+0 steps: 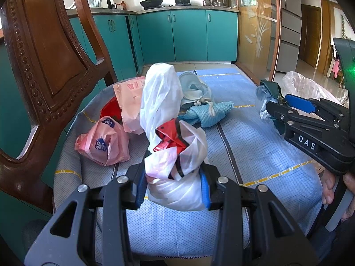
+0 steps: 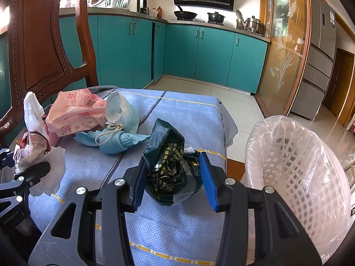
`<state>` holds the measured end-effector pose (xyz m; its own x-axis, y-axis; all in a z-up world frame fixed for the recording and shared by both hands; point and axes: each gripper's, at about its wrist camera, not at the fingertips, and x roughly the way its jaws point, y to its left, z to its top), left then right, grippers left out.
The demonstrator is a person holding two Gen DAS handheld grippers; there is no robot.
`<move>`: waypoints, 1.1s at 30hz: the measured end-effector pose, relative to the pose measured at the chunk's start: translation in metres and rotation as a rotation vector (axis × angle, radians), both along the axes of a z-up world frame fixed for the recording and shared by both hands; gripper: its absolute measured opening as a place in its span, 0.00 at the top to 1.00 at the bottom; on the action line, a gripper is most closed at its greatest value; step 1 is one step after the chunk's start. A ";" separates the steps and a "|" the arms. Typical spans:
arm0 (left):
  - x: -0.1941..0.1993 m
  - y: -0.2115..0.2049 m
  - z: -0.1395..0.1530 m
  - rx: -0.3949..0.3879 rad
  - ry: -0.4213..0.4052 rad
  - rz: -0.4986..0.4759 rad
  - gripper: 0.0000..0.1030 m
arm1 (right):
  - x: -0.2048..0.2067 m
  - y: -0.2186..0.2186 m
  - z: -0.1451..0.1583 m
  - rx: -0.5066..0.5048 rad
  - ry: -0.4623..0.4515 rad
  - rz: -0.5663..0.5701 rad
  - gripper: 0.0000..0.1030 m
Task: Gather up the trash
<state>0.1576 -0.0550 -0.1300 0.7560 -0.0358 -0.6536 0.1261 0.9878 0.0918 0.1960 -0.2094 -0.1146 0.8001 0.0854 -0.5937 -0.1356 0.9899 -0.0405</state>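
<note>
My left gripper (image 1: 174, 188) is shut on a tall white plastic bag (image 1: 159, 102) with a crumpled red wrapper (image 1: 170, 137) tucked into it. The bag stands upright between the blue pads over the blue seat cover (image 1: 239, 146). In the right wrist view, my right gripper (image 2: 175, 177) is shut on a dark green bag with gold print (image 2: 168, 166), held just above the seat near its right edge. The left wrist view also shows that right gripper (image 1: 278, 103) with the dark bag (image 1: 269, 93) hanging from it. A white basket with a clear liner (image 2: 299, 166) stands right of the seat.
Loose on the seat lie a pink bag (image 1: 104, 146), a pink printed bag (image 1: 128, 97), a face mask (image 1: 193, 88), a blue quilted cloth (image 1: 206, 113) and something red (image 1: 111, 108). The carved wooden chair back (image 1: 44, 66) rises at left. Teal cabinets (image 2: 210, 55) stand across the tiled floor.
</note>
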 end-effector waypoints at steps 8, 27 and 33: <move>0.000 0.002 -0.001 -0.004 -0.004 0.005 0.62 | 0.000 0.000 0.000 -0.001 0.000 0.000 0.56; 0.000 0.004 0.002 -0.007 -0.011 0.011 0.62 | -0.003 -0.004 0.002 0.007 -0.009 -0.006 0.56; -0.001 0.002 0.001 -0.003 -0.005 0.005 0.62 | -0.004 -0.003 0.003 -0.004 -0.007 0.002 0.56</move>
